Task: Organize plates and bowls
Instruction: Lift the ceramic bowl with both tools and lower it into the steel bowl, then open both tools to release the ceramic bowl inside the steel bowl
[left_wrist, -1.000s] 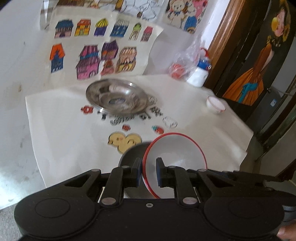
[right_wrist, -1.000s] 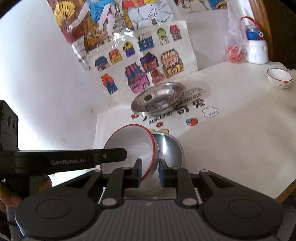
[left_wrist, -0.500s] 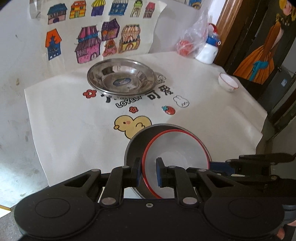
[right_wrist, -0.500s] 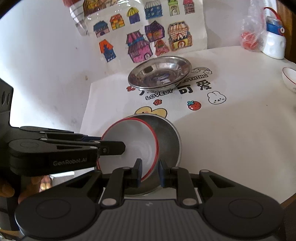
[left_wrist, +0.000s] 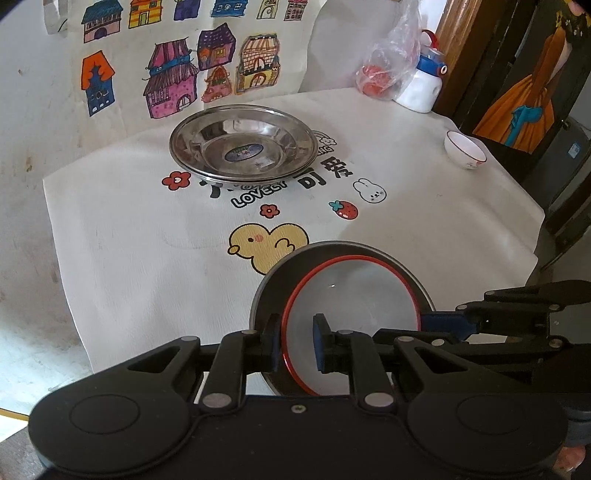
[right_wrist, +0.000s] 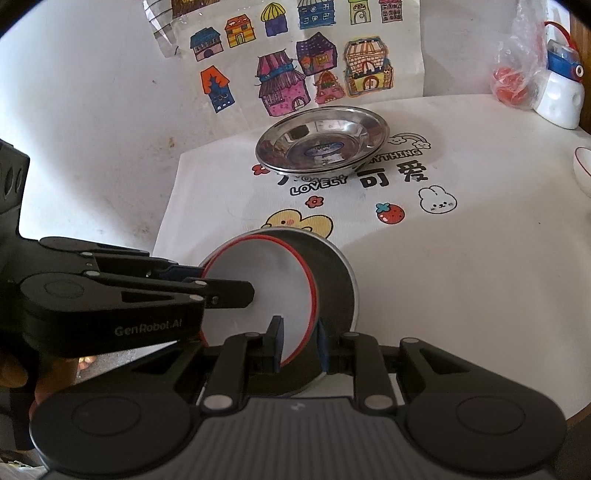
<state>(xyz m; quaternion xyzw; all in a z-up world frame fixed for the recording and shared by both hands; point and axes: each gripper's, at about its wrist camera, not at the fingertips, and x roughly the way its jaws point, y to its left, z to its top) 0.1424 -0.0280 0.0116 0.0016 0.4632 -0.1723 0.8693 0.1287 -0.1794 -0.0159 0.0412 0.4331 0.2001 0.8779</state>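
1. The white bowl with the red rim (left_wrist: 351, 314) sits tilted inside the grey metal bowl (left_wrist: 273, 291), near the front edge of the white printed tablecloth (left_wrist: 147, 258).
2. Left gripper (left_wrist: 295, 345) is pinching the red rim, one finger inside, one outside.
3. Right gripper (right_wrist: 298, 345) straddles the same bowl's rim from the other side, though whether it's actually clamped is hard to tell.
4. Further back there's a stack of shiny steel plates (left_wrist: 243, 144), and a small white cup-like bowl (left_wrist: 463, 149) sits well off to the right.
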